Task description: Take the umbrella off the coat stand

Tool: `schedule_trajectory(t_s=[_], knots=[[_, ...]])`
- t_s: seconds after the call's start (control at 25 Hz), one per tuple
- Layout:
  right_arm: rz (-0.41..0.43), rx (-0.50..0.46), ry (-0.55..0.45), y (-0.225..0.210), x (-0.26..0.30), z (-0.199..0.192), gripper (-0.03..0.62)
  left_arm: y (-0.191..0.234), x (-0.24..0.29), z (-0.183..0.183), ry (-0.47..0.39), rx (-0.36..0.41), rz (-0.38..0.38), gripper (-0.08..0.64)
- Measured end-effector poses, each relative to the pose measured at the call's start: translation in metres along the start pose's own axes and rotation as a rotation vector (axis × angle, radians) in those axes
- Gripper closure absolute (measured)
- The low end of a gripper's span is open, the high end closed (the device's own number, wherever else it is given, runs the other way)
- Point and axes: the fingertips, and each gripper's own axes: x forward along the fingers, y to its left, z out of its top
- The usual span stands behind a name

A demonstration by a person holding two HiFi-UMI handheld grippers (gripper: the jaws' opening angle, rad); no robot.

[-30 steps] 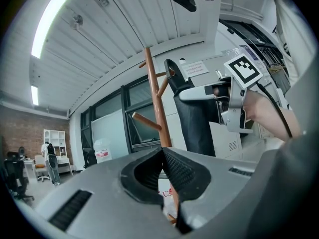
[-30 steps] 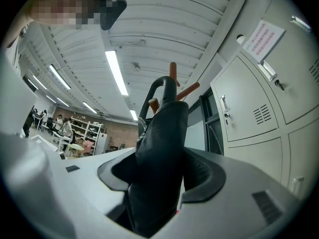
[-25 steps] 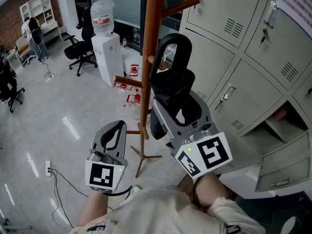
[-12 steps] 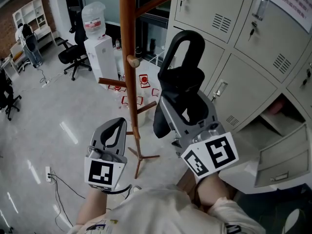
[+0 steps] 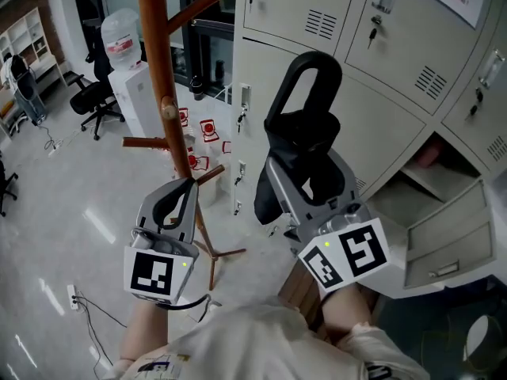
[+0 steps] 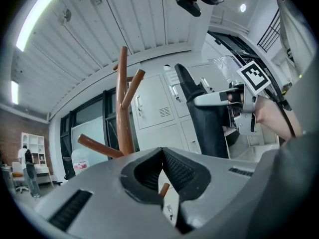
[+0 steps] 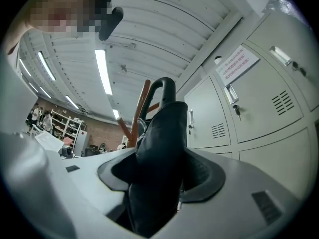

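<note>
The one black umbrella (image 5: 305, 137), folded, stands upright with its loop handle on top. It is pinched in the right tongs (image 5: 307, 182), apart from the single wooden coat stand (image 5: 154, 62). The left tongs (image 5: 187, 190) are pressed together on nothing, near the stand.

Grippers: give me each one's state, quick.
Left gripper: jaws closed, holding nothing.
Right gripper: jaws closed on the umbrella.
</note>
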Motion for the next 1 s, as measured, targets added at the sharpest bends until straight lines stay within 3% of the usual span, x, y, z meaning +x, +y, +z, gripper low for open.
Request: schedule_trajectory(t_s=[0.52,1.0], knots=[[-0.122,-0.008,0.049,-0.04,-0.049,-0.008,0.336,-0.041,0.023,0.01,-0.007,0.037,-0.107,0.552],[-0.177,0.028,0.125,-0.034,-0.091,-0.035,0.336,-0.067,0.015,-0.005,-0.005,0.014,-0.163,0.552]])
